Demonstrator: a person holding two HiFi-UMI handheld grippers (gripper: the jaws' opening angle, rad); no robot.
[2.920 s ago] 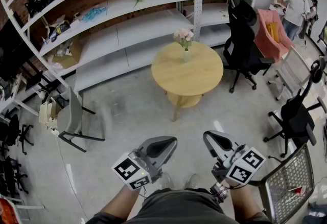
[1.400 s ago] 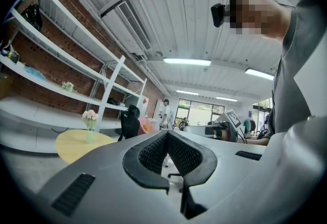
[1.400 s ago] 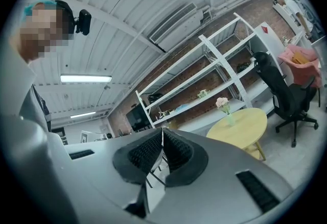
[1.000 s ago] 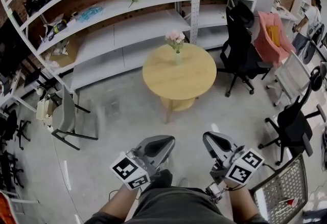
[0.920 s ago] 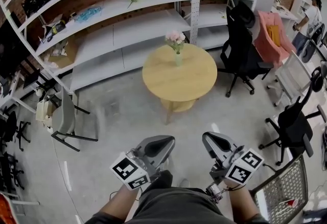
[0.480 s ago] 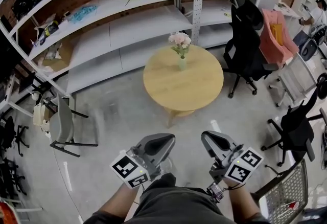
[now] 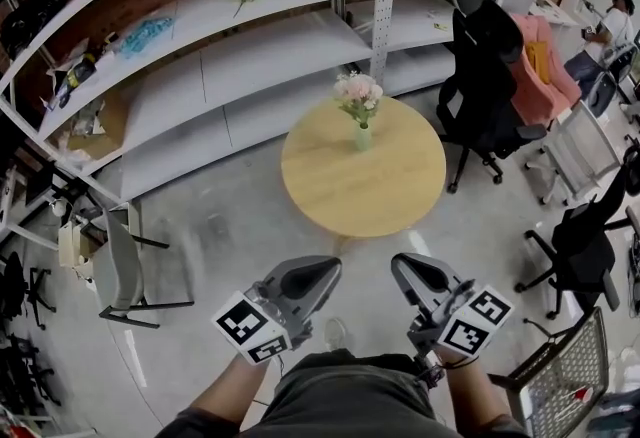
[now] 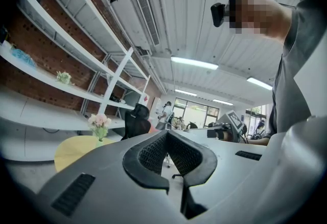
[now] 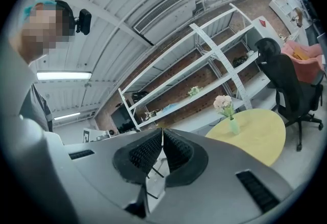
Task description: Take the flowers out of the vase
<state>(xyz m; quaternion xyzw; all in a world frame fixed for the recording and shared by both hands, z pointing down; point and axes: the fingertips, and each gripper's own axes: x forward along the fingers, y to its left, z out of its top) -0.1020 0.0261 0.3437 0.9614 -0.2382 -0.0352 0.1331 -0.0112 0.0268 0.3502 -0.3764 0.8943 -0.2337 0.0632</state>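
Standing short of the round table (image 7: 372, 194), the person holds the left gripper (image 7: 318, 273) and the right gripper (image 7: 408, 271) low and level, close to the body and side by side. This looks like a carrying pose for the approach, not a reach. Each gripper's own view shows its two jaws brought together at the tips with nothing between them, which fits the distance, since nothing is within grasp yet.

The flowers (image 7: 358, 90) are a small pink and white bunch. They stand upright in the pale green vase (image 7: 363, 137), with the stems down inside it and the heads spreading above the rim. The vase sits near the far edge of the table, about midway along it, with bare tabletop all around, so the stems are well apart from both grippers.

That far placement probably means leaning across the top or stepping round the edge. The jaws would have to part before closing on the stems, and the other gripper could steady the light vase.
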